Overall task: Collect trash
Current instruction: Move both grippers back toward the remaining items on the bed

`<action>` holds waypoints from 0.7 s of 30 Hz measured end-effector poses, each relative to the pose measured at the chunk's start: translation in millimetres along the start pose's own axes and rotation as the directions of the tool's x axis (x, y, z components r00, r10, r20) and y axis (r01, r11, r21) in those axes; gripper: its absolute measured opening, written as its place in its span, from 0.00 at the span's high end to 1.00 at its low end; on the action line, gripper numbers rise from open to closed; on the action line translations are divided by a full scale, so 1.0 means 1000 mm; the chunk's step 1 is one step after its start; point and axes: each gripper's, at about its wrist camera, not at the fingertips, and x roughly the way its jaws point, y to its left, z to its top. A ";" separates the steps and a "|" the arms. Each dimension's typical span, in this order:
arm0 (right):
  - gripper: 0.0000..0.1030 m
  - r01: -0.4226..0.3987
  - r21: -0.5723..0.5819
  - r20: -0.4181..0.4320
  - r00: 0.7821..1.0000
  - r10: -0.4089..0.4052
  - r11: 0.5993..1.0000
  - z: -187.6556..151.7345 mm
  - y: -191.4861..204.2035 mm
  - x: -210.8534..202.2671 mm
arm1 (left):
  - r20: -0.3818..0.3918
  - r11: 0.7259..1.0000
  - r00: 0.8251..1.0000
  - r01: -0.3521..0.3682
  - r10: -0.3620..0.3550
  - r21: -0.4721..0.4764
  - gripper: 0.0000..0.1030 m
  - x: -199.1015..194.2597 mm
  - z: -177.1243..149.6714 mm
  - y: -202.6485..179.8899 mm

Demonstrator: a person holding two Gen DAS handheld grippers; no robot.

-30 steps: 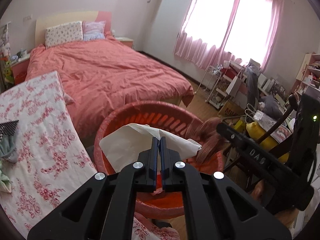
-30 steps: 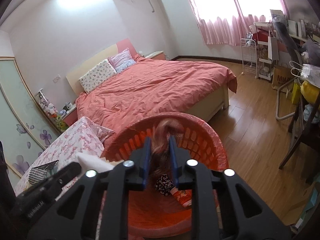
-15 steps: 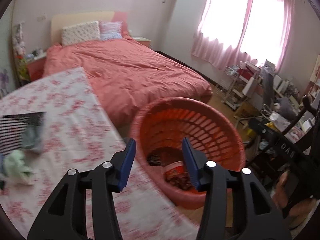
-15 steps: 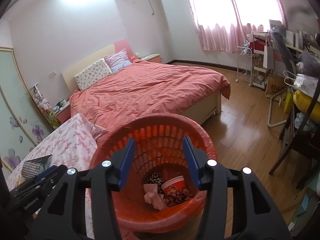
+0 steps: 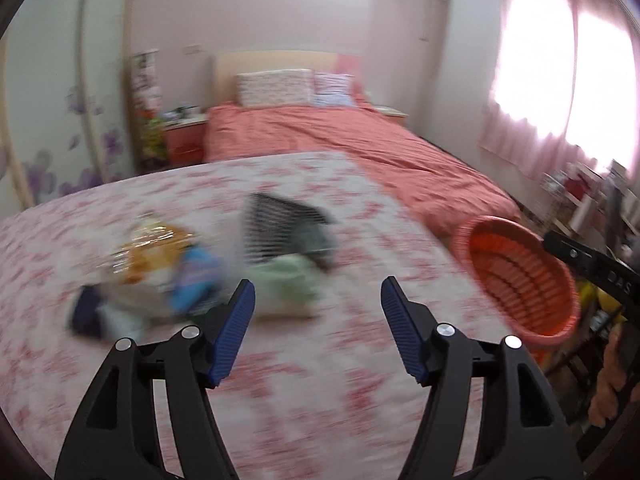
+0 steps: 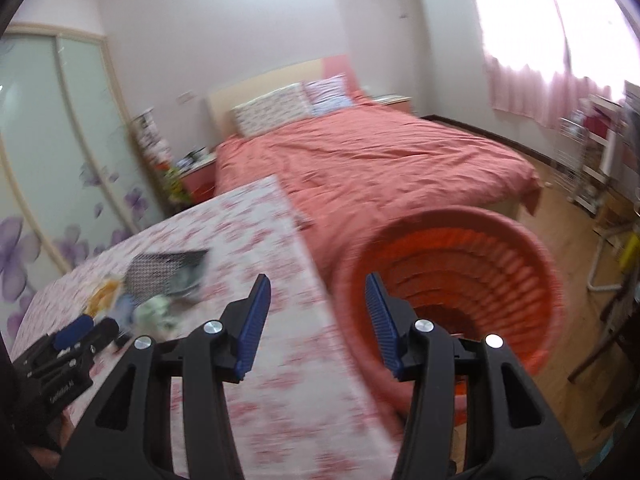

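Observation:
Motion blur softens both views. In the left wrist view my left gripper [image 5: 318, 283] hangs over the floral tablecloth [image 5: 320, 408], its jaws opening with nothing between them. Just beyond its fingertips lies a trash pile: a pale green crumpled piece [image 5: 288, 286], a black-and-white checked bag [image 5: 272, 232], a yellow wrapper [image 5: 148, 252] and a blue packet [image 5: 194, 280]. The orange basket [image 5: 520, 276] stands off the table's right edge. My right gripper [image 6: 318, 312] is open and empty over the table's edge beside the basket [image 6: 460, 272]; the trash pile [image 6: 160, 284] is to its left.
A bed with a salmon cover [image 6: 380, 160] fills the room behind the table. A wardrobe with flowered glass doors [image 6: 48, 152] stands at the left. Shelves and a chair [image 6: 600, 184] crowd the right over the wooden floor. A hand [image 5: 612, 384] holds the other gripper at the lower right.
Both grippers let go of their trash over the basket and opened. They then swung left, away from the basket, to the table with the trash pile.

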 end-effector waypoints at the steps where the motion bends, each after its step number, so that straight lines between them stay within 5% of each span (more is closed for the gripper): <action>1: 0.52 -0.015 -0.022 -0.010 1.000 0.015 1.000 -0.002 0.014 0.003 | 0.000 0.999 0.999 -0.033 0.033 -0.019 0.37 -0.003 -0.003 0.016; 10: 0.66 -0.150 -0.092 -0.144 0.980 0.136 0.984 -0.023 0.099 0.047 | -0.038 0.971 0.983 -0.184 0.180 -0.153 0.37 -0.013 -0.023 0.109; 21: 0.69 -0.223 -0.078 -0.278 0.941 0.194 0.972 -0.033 0.150 0.110 | -0.058 0.949 0.973 -0.229 0.222 -0.218 0.36 -0.022 -0.039 0.158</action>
